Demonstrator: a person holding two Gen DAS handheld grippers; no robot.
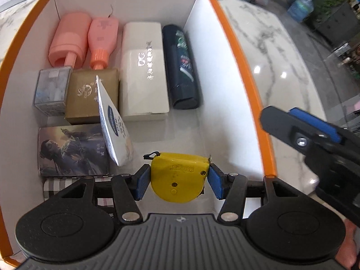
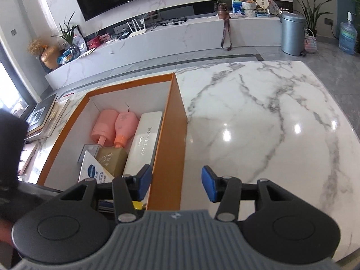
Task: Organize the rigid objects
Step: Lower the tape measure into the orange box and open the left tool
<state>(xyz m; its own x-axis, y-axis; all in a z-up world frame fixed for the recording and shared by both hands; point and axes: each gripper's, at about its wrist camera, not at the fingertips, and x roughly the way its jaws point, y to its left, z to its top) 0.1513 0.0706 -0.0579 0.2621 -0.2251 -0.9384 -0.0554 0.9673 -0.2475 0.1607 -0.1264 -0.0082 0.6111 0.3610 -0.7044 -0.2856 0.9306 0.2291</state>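
— Tape measure (image 1: 180,176), yellow — pinched between the blue pads of the left tongs (image 1: 178,181), inside the orange box (image 1: 236,51), near its front wall.

— Beyond the tape measure?

— White carton (image 1: 144,72) and dark case (image 1: 181,67) lying side by side; two pink bottles (image 1: 85,39) farther back by the rear wall. Left of the tape measure, a white packet (image 1: 114,126) standing tilted against a gold box (image 1: 92,94), with a picture box (image 1: 72,149) beside it.

— Right tongs (image 2: 174,183)?

— Spread, nothing between the pads; straddling the box's right wall, one pad over the box, the other over the marble tabletop (image 2: 258,117). No contact with the tape measure.
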